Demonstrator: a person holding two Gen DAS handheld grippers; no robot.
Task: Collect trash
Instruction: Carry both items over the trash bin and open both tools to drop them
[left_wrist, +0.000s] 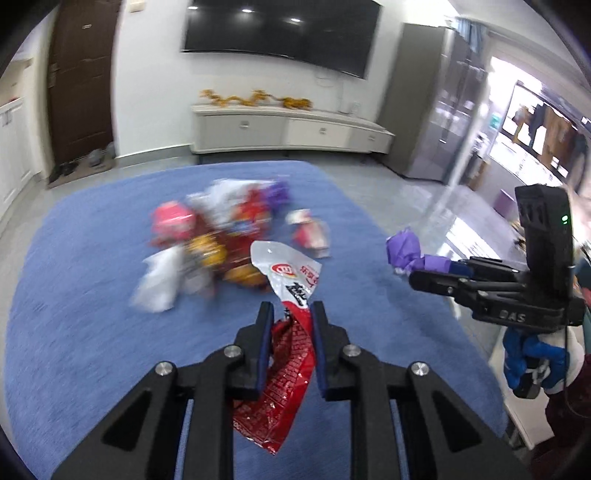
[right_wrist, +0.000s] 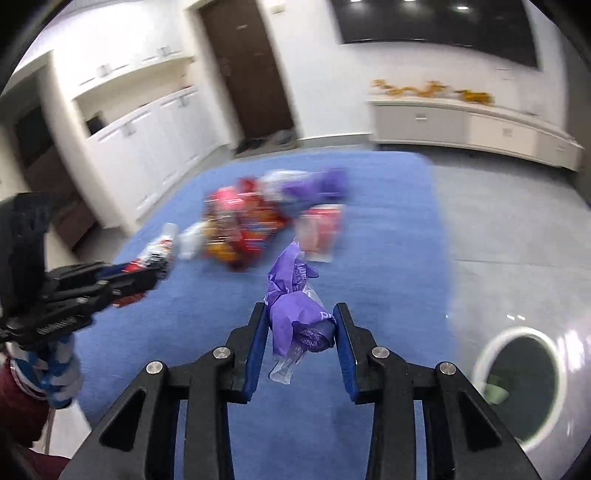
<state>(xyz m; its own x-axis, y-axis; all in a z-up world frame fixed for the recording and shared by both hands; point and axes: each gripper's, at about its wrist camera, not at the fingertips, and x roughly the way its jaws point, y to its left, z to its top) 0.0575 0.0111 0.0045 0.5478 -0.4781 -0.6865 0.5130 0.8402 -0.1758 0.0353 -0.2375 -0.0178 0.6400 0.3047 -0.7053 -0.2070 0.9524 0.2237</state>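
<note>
In the left wrist view, a blue rug (left_wrist: 92, 295) fills the lower and middle frame. At centre left lies a blurred pile of wrappers (left_wrist: 207, 240), pink, white, red and yellow, with one small red and white packet (left_wrist: 312, 232) just to its right. At bottom centre the left gripper (left_wrist: 291, 314) has its jaws clamped on a red and white snack wrapper (left_wrist: 291, 332), which stands up between the pads and hangs crumpled below them, clear of the rug. At the right edge the right gripper (left_wrist: 439, 275) enters side-on, pinching a purple wrapper (left_wrist: 406, 254); a gloved hand (left_wrist: 532, 365) in blue and white holds its handle.

In the right wrist view, the left gripper (right_wrist: 147, 273) shows at the left edge with the red wrapper (right_wrist: 159, 254) in its tips. The wrapper pile (right_wrist: 251, 221) lies at upper centre on the rug (right_wrist: 388, 221). At bottom centre the right gripper (right_wrist: 301, 321) is closed on the crumpled purple wrapper (right_wrist: 299, 314), pads pressing both sides, a clear plastic tail hanging beneath. At lower right, on the grey floor (right_wrist: 498, 221), sits a round bin (right_wrist: 517, 380) with a white rim and a dark opening.

Judging by this, both hands have picked up one piece each and the carrying step is in hand. The next move likely calls for swinging each gripper over the bin's opening and only then spreading the jaws; light wrappers may cling or drift past the rim. Much trash remains on the rug.
</note>
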